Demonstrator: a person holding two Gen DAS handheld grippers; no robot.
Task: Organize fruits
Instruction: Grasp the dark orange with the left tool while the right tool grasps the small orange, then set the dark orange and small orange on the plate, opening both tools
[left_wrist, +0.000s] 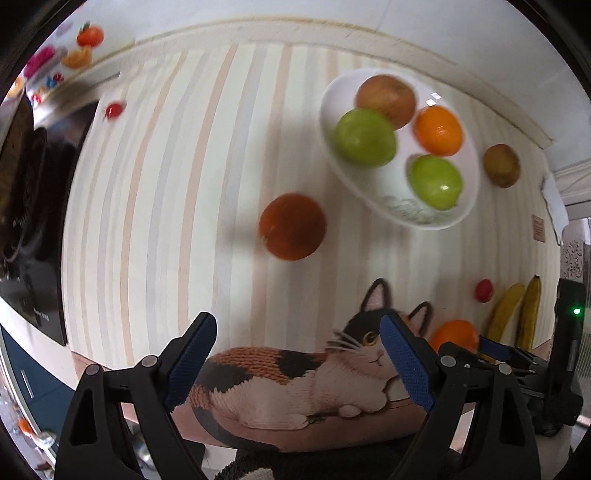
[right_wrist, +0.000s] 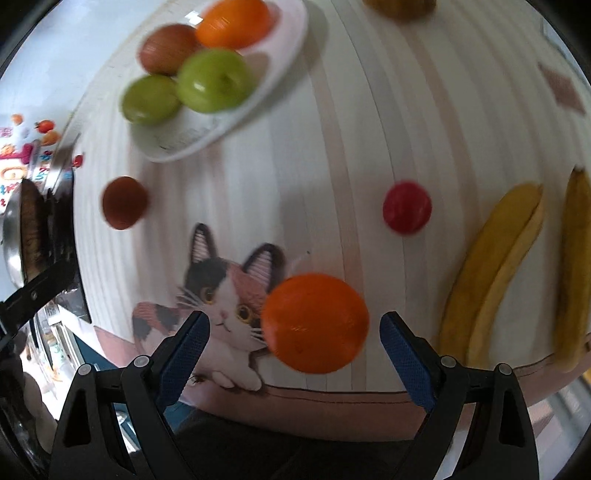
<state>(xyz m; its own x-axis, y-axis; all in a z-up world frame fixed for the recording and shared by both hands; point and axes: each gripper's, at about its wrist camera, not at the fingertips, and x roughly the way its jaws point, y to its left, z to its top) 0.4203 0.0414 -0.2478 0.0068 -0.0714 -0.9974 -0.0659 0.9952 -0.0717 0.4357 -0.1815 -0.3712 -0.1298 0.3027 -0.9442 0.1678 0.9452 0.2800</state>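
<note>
Right gripper (right_wrist: 294, 345) jaws wide open, empty, framing orange (right_wrist: 315, 322) at lower centre: reach step. Next: advance, close on it, carry to white bowl (right_wrist: 291, 40) at top. Left gripper (left_wrist: 298, 347) wide open, empty.

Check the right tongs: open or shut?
Open. The right tongs stand spread wide, with the orange lying between the blue pads, which are not touching it.

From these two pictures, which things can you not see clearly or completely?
- Fruit at the top edge, right wrist view: cut off by the frame, kind unclear.
- Print inside the white plate, both views: blurred, unreadable.
- Right tongs in the left wrist view: only partly seen at the edge; the orange is partly hidden behind them.
- Colourful things on the far shelf, left wrist view: too small and blurred.
- Dark thing on the stove, right wrist view: unclear.
</note>
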